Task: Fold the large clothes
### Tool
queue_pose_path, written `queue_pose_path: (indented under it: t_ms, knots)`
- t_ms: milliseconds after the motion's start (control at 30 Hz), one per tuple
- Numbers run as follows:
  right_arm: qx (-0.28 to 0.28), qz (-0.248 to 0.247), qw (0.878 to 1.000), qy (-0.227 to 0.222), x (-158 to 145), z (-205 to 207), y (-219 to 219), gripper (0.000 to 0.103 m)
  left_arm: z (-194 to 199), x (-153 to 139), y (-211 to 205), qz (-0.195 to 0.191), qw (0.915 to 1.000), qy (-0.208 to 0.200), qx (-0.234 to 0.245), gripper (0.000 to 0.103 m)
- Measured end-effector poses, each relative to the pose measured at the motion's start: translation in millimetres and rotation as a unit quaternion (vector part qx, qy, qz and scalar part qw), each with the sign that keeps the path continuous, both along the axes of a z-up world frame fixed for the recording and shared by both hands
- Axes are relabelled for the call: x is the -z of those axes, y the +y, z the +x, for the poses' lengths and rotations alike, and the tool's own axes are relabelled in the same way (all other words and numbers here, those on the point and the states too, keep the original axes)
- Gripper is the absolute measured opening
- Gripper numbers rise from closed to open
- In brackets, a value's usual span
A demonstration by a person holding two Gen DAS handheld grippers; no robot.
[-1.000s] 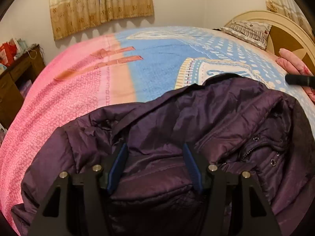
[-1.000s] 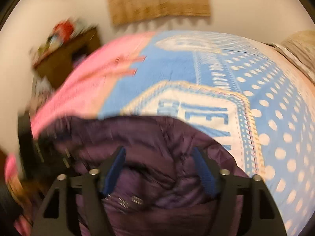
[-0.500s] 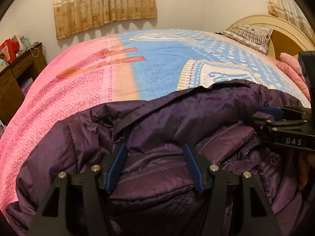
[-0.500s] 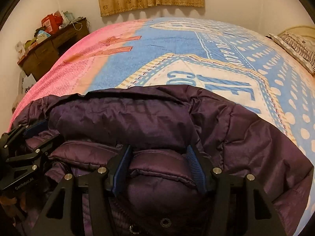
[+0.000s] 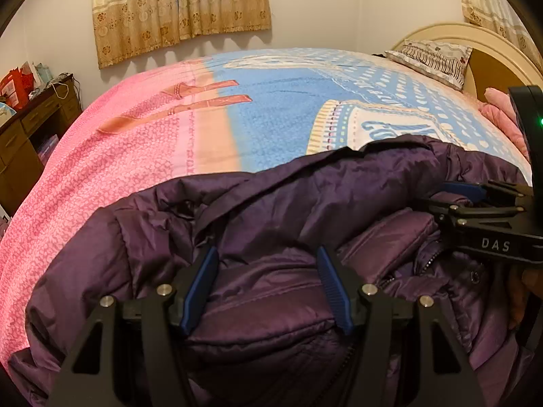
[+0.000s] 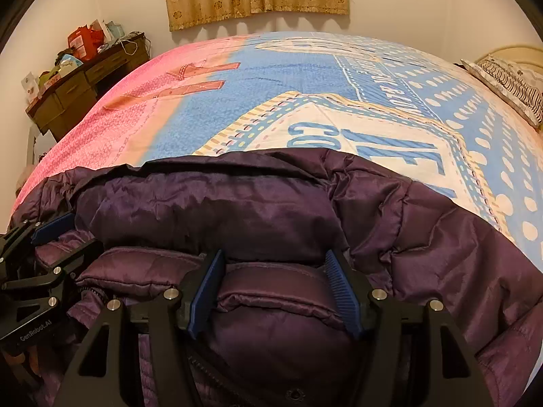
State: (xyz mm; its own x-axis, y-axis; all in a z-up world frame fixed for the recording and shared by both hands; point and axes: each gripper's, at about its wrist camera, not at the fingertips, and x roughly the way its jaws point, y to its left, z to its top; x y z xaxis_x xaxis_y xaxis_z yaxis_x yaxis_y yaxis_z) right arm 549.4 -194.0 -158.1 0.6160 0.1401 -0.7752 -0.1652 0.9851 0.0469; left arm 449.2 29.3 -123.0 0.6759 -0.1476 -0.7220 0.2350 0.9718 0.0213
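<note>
Jacket: a dark purple padded jacket (image 5: 305, 210) lies bunched at the near edge of the bed (image 5: 271, 108), which has a pink and blue printed cover. It is well short of the pillow (image 5: 431, 57) at the far right, which leaves the far part of the cover free for laying a fold out.

Left gripper (image 5: 266, 291): its blue fingers (image 5: 200, 288) stand on either side of a puffed roll of the jacket's near edge, with fabric bulging up between them – a clamp on the padding, judging by how the roll swells between the pads. The bulk keeps the fingers partly apart.

Right gripper (image 6: 273, 291): it straddles another padded roll further right along the same edge. Its fingers (image 6: 341, 291) are easing open slightly, though fabric fills the gap and both pads touch it.

Why two holds: side by side on one edge, probably so the wide, heavy garment lifts evenly – one grip alone would let it sag and twist.

Zip: a zip line (image 5: 424, 261) runs between the two grips, so the front is probably uppermost.

Risk: slick shell fabric may slide out of a loosened hold.
</note>
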Motion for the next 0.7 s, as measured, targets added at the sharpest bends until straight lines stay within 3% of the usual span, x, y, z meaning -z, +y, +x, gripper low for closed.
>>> queue_pose_path:
  t_ms: [700]
  knots:
    - [0.001, -0.001, 1.0, 0.0, 1.0, 2.0, 0.4, 0.064, 1.0, 2.0, -2.2, 0.008, 1.0, 0.003, -0.003, 0.064]
